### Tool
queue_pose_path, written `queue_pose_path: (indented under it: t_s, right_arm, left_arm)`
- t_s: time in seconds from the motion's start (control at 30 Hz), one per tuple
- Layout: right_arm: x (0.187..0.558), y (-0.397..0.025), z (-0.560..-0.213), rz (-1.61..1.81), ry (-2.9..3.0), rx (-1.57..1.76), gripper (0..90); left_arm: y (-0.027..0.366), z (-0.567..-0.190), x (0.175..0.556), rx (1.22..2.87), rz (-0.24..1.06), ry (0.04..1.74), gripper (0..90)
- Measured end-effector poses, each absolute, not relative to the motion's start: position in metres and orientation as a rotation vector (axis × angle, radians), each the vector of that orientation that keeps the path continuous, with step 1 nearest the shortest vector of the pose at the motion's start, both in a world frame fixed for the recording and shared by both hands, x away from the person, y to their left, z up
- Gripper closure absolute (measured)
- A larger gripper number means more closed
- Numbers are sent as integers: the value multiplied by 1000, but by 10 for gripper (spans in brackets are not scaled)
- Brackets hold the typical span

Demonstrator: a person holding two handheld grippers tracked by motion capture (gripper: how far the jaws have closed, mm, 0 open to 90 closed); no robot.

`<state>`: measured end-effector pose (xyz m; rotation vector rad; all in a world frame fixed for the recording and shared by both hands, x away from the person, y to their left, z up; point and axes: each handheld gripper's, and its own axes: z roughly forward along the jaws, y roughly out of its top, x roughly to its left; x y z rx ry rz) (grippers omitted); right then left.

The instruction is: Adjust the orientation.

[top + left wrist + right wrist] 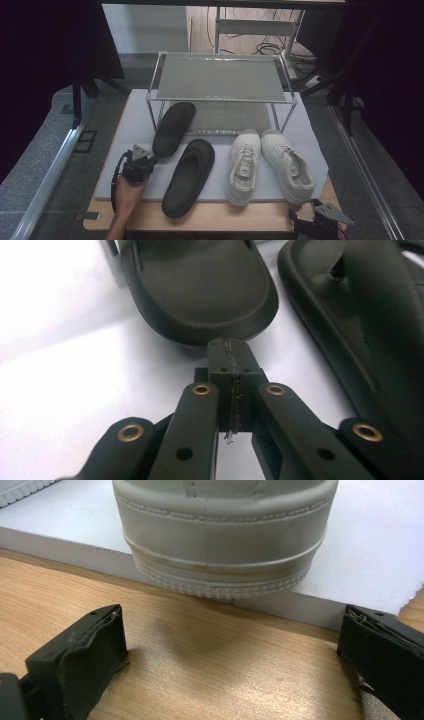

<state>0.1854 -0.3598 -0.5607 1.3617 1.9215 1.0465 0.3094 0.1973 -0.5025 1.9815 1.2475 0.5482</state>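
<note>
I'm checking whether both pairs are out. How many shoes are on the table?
4. One black slipper lies partly under the wire rack, the other black slipper just nearer the person; two white sneakers sit right of them, left sneaker and right sneaker. None seems hidden.

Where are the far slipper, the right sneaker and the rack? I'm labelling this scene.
Far slipper (173, 128), high view, middle of its footbed.
Right sneaker (289, 164), high view, on its laces.
Rack (220, 77), high view, bare top shelf.
</note>
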Motion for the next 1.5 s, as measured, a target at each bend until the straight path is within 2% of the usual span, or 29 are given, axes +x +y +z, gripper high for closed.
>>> queue_pose_path:
  t_s: [0.77, 1.5]
  right_arm:
    - [185, -360, -561, 1048, 1921, 1360, 0]
    - [185, -360, -561, 1048, 1922, 1359, 0]
  left_arm:
    - [166, -506, 345, 1998, 522, 1199, 897]
    - [152, -505, 383, 2010, 574, 1219, 897]
